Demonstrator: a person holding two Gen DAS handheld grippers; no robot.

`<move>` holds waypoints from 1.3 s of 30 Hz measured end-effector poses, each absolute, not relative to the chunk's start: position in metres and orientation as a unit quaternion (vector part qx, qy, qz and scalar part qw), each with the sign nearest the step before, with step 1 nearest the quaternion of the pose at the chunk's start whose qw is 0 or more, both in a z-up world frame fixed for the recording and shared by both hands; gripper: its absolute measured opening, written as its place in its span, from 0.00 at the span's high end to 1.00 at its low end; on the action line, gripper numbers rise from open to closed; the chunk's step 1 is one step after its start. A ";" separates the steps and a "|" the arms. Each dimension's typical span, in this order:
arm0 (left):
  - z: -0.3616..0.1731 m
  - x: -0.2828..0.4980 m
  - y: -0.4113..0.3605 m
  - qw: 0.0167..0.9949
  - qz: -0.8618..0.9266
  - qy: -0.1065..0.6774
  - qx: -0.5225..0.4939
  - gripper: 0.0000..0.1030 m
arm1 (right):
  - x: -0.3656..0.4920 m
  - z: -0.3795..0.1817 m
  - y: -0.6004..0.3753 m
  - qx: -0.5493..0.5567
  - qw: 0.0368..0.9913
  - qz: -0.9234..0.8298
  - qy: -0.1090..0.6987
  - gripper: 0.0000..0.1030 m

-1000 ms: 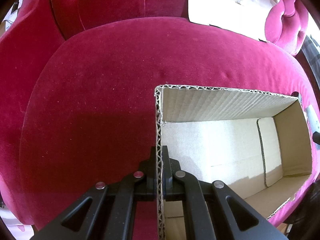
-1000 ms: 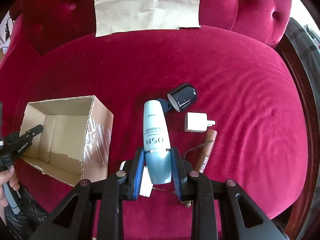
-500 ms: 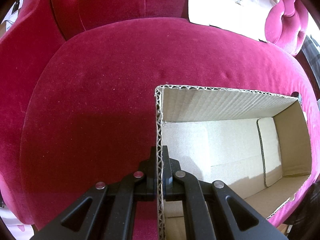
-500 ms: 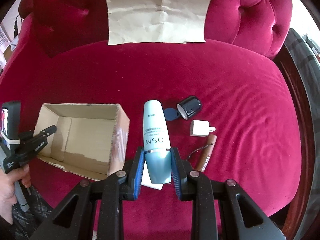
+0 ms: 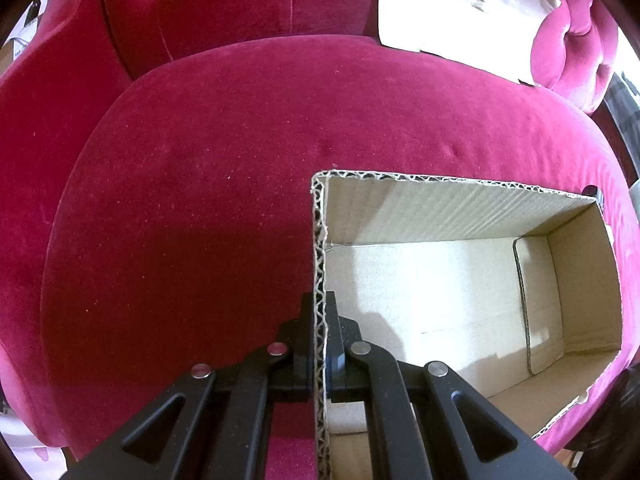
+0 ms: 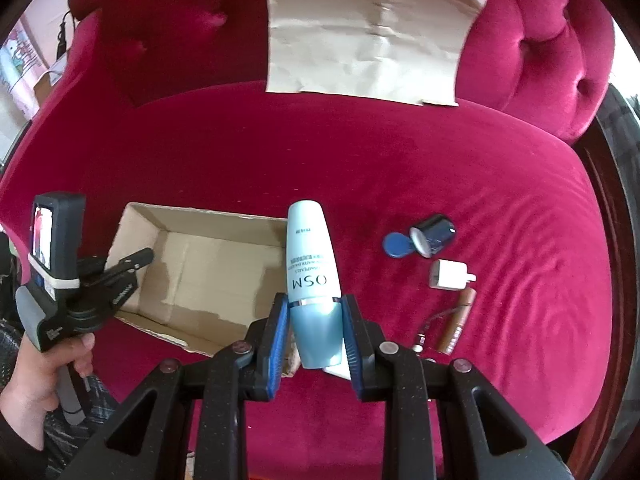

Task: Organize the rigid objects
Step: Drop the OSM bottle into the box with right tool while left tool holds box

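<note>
My left gripper (image 5: pixel 319 312) is shut on the left wall of an open cardboard box (image 5: pixel 440 216) that sits on the red velvet seat; the box looks empty. In the right wrist view the same box (image 6: pixel 192 276) lies at the left, with the left gripper (image 6: pixel 136 260) clamped on its edge. My right gripper (image 6: pixel 314 312) is shut on a light blue OSM bottle (image 6: pixel 310 264), held above the seat beside the box's right wall. Right of it lie a dark cap (image 6: pixel 434 234), a blue round tag (image 6: pixel 396 245), a white charger plug (image 6: pixel 450 280) and a brown tube (image 6: pixel 456 320).
A sheet of brown paper (image 6: pixel 368 36) leans on the tufted backrest. A white object (image 6: pixel 338 372) lies under the bottle, mostly hidden. The seat's dark wooden frame (image 6: pixel 616 200) runs along the right. A wide stretch of bare velvet (image 5: pixel 180 200) lies left of the box.
My right gripper with the bottle has risen and drawn back, moving leftward toward the box. The left gripper and box have stayed still.
</note>
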State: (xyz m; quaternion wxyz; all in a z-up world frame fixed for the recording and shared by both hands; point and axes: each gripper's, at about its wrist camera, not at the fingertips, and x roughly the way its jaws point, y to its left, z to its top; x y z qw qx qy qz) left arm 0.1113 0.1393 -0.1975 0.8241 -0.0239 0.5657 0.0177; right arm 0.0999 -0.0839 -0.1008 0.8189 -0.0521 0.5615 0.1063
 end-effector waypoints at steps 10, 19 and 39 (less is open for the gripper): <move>-0.198 0.111 0.141 0.824 0.016 0.565 -0.023 0.97 | 0.105 -0.114 -0.051 -0.058 0.810 0.133 0.568 0.73; -0.198 0.111 0.141 0.825 0.016 0.565 -0.022 0.97 | 0.109 -0.132 -0.030 -0.058 0.802 0.142 0.577 0.74; -0.198 0.111 0.141 0.825 0.015 0.565 -0.021 0.97 | 0.114 -0.158 0.009 -0.064 0.778 0.160 0.605 0.66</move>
